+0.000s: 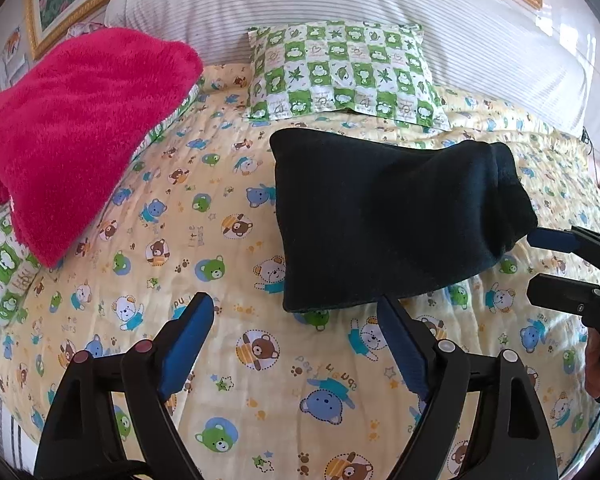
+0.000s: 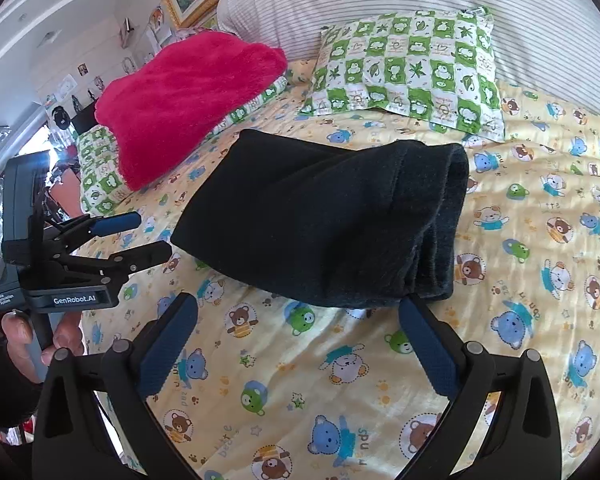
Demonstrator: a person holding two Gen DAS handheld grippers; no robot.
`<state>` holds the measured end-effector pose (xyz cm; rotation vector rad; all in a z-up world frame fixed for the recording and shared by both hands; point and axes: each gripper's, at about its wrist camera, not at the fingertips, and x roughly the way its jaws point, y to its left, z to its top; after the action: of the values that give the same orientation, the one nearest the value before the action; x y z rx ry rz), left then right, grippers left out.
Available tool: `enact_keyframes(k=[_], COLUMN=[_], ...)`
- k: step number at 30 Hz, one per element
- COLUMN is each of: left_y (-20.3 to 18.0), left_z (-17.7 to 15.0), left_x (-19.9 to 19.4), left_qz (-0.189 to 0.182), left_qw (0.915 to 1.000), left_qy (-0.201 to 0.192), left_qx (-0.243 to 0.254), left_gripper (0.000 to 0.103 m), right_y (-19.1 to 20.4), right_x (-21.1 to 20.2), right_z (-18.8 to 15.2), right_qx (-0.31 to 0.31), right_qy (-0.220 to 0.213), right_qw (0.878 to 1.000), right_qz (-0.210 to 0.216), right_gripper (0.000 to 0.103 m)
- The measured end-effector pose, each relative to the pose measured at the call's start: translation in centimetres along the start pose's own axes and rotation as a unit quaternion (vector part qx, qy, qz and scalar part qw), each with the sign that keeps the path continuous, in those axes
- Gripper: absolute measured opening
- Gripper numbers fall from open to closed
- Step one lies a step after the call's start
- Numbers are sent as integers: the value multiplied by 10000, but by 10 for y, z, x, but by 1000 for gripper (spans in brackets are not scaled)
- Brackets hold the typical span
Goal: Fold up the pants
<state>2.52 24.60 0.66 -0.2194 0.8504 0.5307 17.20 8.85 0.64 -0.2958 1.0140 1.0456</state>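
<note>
Pants [image 1: 384, 216]: dark, folded into a compact bundle, lay mid-bed [image 1: 236, 364], below the green pillow [image 1: 340, 76].
Long axis: ran side to side across the bed.
Left tongs [image 1: 296, 320]: released, empty, just short of the bundle's near edge.
Right tongs [image 2: 300, 324]: released, empty, equally near.

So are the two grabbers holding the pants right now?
Left gripper: open, holding nothing.
Right gripper: open, holding nothing; the folded black pants lie free.

"GenRobot.AI" stands in white on the black hand-held left gripper [image 2: 140, 236] (a smaller label beside it is unreadable).
</note>
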Motion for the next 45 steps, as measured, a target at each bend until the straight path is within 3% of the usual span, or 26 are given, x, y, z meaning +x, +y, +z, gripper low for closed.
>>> enact_keyframes(k=[45], left_y=[-8], left_z=[6], left_x=[10], left_qz=[-14], left_qw=[9998], left_qy=[-146], left_qx=[162], left_gripper=[85], right_y=[-14], right_x=[-2], right_z=[-4], right_qx=[180], right_qy=[-141], right_qw=[9997], right_qz=[-105], right_gripper=[101])
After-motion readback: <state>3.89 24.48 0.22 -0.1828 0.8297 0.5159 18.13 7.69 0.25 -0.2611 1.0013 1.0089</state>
